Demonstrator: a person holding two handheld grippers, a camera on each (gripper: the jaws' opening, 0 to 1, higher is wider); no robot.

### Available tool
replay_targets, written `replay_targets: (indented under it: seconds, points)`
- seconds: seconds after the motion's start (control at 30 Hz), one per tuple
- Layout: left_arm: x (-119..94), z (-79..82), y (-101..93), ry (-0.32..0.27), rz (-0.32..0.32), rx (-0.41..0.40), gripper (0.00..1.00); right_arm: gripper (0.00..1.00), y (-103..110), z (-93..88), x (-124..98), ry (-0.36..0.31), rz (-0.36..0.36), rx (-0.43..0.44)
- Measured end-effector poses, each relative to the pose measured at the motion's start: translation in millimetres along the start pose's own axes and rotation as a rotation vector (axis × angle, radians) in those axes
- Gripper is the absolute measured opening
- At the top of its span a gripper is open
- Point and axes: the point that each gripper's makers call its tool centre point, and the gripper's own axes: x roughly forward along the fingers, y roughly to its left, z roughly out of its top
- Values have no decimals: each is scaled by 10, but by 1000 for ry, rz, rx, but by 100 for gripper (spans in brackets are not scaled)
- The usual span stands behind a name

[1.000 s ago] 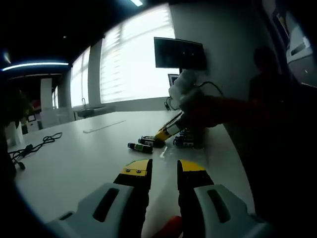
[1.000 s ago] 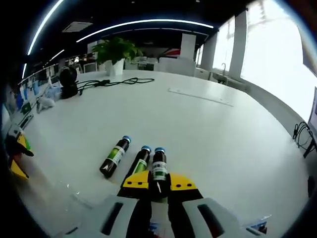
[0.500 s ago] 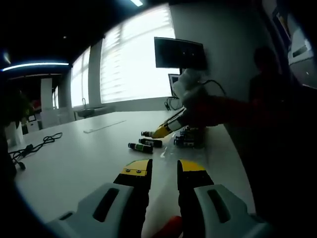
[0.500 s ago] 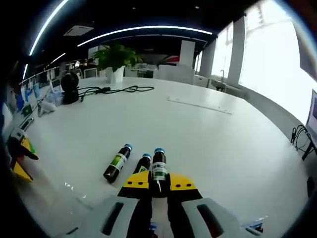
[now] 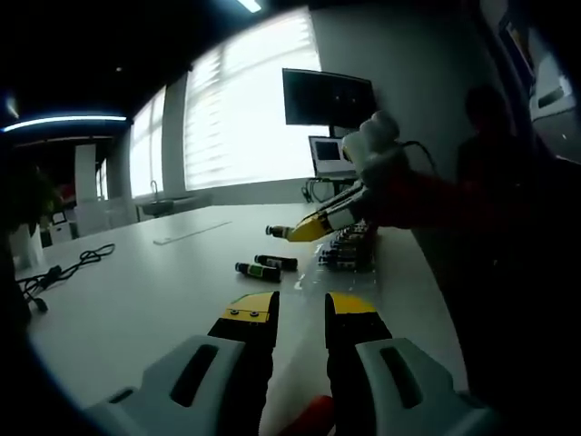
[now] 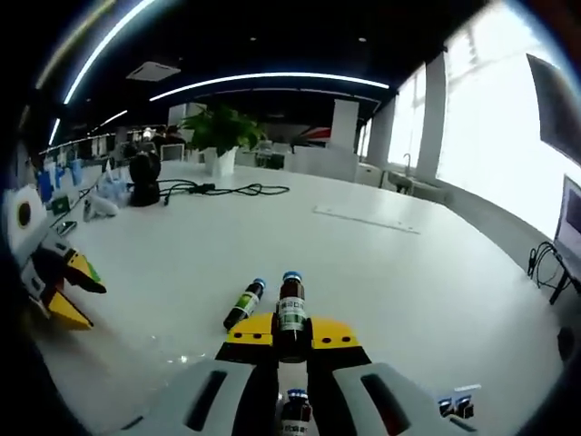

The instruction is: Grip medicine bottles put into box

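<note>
White table (image 6: 436, 272), open office. Your right gripper (image 6: 291, 332) clamps a bottle (image 6: 291, 307) — tilt and it slips. Left gripper (image 5: 300, 309) narrow, empty; box (image 5: 349, 250) at 12 o'clock.

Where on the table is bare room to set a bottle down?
Bare white table runs between the loose bottle and the black cable. It is crowded near the box, by the two lying bottles.

— Which bottle do you hold?
— A dark, blue-capped medicine bottle (image 6: 290, 307), lifted off the table. Two more (image 5: 257, 271) (image 5: 275, 262) lie flat; the box (image 5: 348, 251) sits right of them.
</note>
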Motion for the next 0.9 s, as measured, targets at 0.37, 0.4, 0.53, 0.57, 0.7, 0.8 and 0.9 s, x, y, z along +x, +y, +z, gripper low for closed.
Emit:
replay_targets:
  seconds: [0.37,0.4,0.53,0.57,0.7,0.8,0.9]
  points:
    - [7,-4,-13,3,-4,4,14,7,166,12,-246,-25,5,-13]
    - [7,-3,-13,2,-4,4,14,7,174,13,-261,-24,6,-12]
    - [6,-9,-13,4,-4,4,14,7,204,-4,-311,-20,5,-4]
    - [7,-10,-16,5,-4,6,14,7,218,-21,-326,-16,4,-5]
    - [6,-11,-14,5,-4,6,14,7,250,-83,-373,3,1,-1]
    - [6,-8,-14,4,-4,6,14,7,252,-110,-405,15,-8,7]
    - [5,-7,-19,5,-5,8,14,7,281,-152,-452,26,-12,17]
